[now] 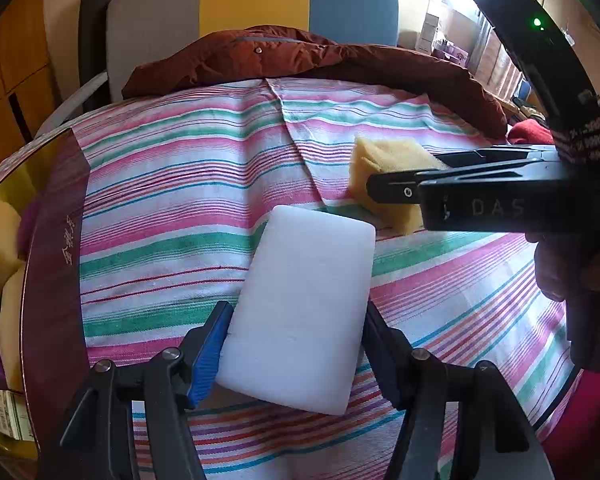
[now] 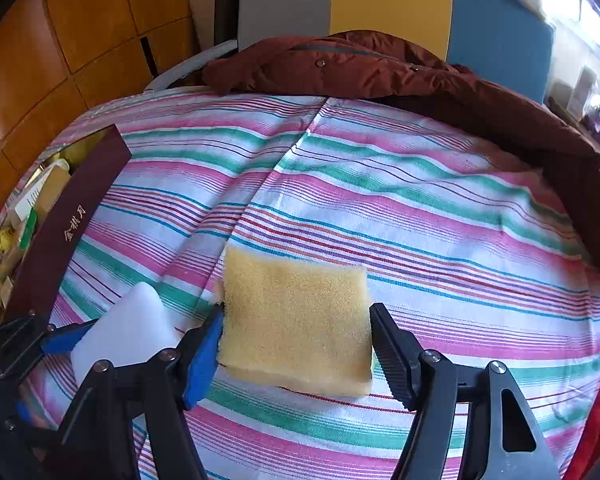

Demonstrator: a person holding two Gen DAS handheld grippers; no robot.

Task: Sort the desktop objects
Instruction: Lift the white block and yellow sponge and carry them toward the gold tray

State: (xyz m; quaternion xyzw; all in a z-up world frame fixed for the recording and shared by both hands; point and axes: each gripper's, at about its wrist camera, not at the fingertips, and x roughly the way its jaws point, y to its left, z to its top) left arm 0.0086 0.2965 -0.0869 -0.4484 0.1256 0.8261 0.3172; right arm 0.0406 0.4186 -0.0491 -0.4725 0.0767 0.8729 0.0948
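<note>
the left gripper (image 1: 296,344) is nearest, its jaws closed against both long sides of a white foam block (image 1: 300,312) that lies on the striped cloth (image 1: 172,184) over the surface. left of it stands a maroon box (image 1: 56,264), open, with packets inside. to the right, the right gripper (image 2: 298,340) straddles a yellow sponge (image 2: 296,316); the left pad touches its edge, the right pad stands just clear. a brown jacket (image 2: 380,72) lies behind.

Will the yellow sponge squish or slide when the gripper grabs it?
The yellow sponge looks porous, so it will probably squish between the right gripper fingers. It seems light. Its rough surface on the striped cloth likely won't slip, and it lies flat, so no rolling.
</note>
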